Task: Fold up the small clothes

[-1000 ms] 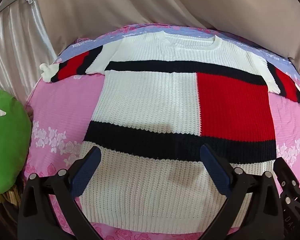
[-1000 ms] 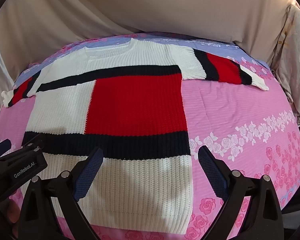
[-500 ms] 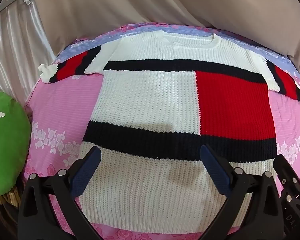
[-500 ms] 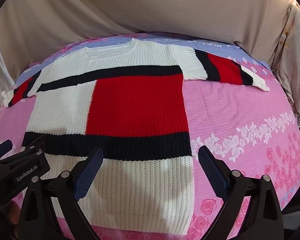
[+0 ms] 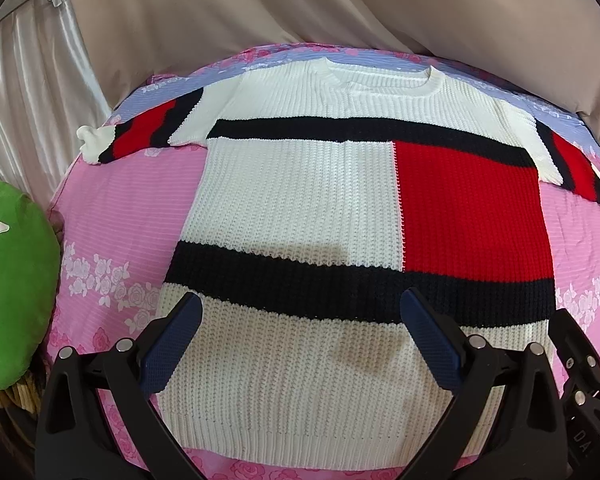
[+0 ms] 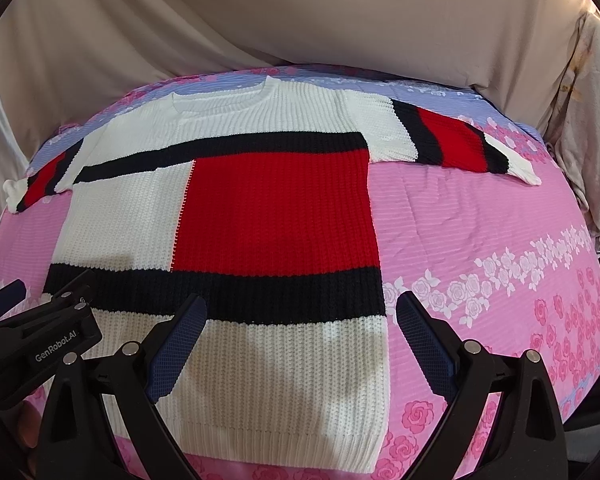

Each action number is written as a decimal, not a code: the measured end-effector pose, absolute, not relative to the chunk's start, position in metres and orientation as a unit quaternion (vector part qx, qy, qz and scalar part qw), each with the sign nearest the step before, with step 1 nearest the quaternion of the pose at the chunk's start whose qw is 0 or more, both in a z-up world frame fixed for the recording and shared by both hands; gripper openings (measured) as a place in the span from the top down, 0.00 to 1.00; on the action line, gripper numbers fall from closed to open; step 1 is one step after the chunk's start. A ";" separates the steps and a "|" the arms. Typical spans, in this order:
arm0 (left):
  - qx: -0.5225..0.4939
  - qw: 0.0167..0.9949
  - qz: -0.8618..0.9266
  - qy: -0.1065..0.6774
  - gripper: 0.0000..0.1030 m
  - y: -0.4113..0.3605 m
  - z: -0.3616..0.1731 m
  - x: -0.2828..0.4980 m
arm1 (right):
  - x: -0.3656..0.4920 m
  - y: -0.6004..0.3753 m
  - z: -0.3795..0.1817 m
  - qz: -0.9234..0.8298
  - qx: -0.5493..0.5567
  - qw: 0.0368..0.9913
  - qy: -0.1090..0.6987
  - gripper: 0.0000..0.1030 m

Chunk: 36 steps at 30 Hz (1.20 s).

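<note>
A knitted sweater (image 5: 300,200), white with black bands and a red block, lies flat and spread out on the pink bed, neck away from me, both sleeves stretched sideways. It also shows in the right wrist view (image 6: 268,208). My left gripper (image 5: 302,320) is open and empty, hovering over the sweater's lower white part near the hem. My right gripper (image 6: 302,320) is open and empty over the hem's right corner. The left gripper's body (image 6: 40,344) shows at the left edge of the right wrist view.
The bed has a pink floral sheet (image 6: 480,248) with a lilac band at the far end. A beige drape (image 5: 300,4) hangs behind. A green cushion (image 5: 12,280) sits at the bed's left edge. Pale floral fabric (image 6: 584,120) hangs at the right.
Both grippers have crept slightly forward and up over the sweater. Nothing was gripped and the sweater has not moved.
</note>
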<state>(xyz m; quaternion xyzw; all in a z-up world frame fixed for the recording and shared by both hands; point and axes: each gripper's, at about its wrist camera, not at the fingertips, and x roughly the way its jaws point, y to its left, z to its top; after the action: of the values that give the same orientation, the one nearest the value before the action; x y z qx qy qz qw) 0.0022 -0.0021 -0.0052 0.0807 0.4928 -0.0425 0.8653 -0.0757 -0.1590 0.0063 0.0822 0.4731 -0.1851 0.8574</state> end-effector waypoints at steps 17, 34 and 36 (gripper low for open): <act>0.081 0.864 -0.044 0.496 0.06 0.000 -0.006 0.004 | -0.075 -0.160 0.006 -0.185 0.084 0.858 0.473 0.08; 0.084 0.862 -0.044 0.497 0.06 -0.004 -0.009 0.006 | -0.073 -0.160 0.005 -0.185 0.084 0.857 0.474 0.08; 0.084 0.862 -0.044 0.498 0.06 -0.004 -0.010 0.007 | -0.072 -0.161 0.004 -0.184 0.084 0.856 0.475 0.08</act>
<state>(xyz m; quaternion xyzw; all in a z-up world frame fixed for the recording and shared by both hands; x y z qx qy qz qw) 0.0070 -0.0044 -0.0095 0.0843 0.4982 -0.0439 0.8619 -0.0725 -0.1607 0.0045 0.0845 0.4755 -0.1839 0.8561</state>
